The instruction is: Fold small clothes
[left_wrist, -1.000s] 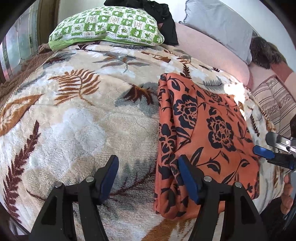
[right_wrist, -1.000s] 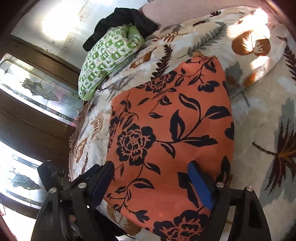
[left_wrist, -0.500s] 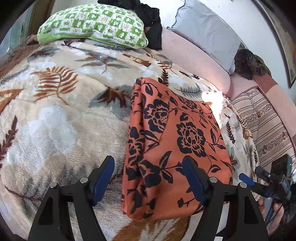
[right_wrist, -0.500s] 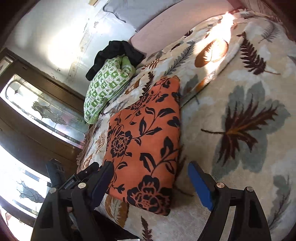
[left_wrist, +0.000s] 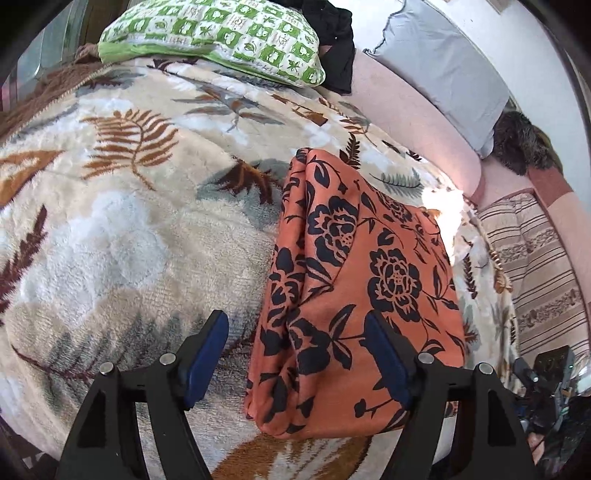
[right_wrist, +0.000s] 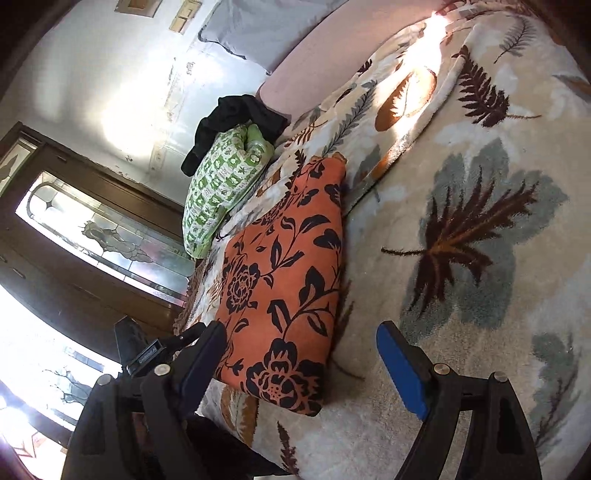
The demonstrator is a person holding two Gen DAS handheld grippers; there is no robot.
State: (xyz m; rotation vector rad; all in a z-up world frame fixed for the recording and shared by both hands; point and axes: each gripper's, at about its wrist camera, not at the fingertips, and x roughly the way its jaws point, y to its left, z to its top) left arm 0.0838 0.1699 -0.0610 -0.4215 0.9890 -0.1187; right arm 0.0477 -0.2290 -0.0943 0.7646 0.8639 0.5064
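Note:
A folded orange garment with black flowers (left_wrist: 354,280) lies flat on the leaf-patterned blanket (left_wrist: 122,236). My left gripper (left_wrist: 295,360) hovers open over the garment's near left edge: its right finger is above the cloth and its left finger above the blanket, with no pad pressing on anything. In the right wrist view the same garment (right_wrist: 284,288) sits left of centre. My right gripper (right_wrist: 303,369) is open by the garment's near right corner, with nothing held. Its right finger (right_wrist: 402,373) is over bare blanket (right_wrist: 480,229).
A green-and-white checked pillow (left_wrist: 218,33) with black clothing (left_wrist: 336,55) behind it lies at the bed's far end. A grey pillow (left_wrist: 443,62) leans on a pink bolster. Striped fabric (left_wrist: 535,266) is on the right. A wooden door with glass panes (right_wrist: 103,236) stands beyond the bed.
The left jaws have widened a little. The right gripper has drawn back off the garment toward its right side, so the cloth now looks smaller and further left in its view.

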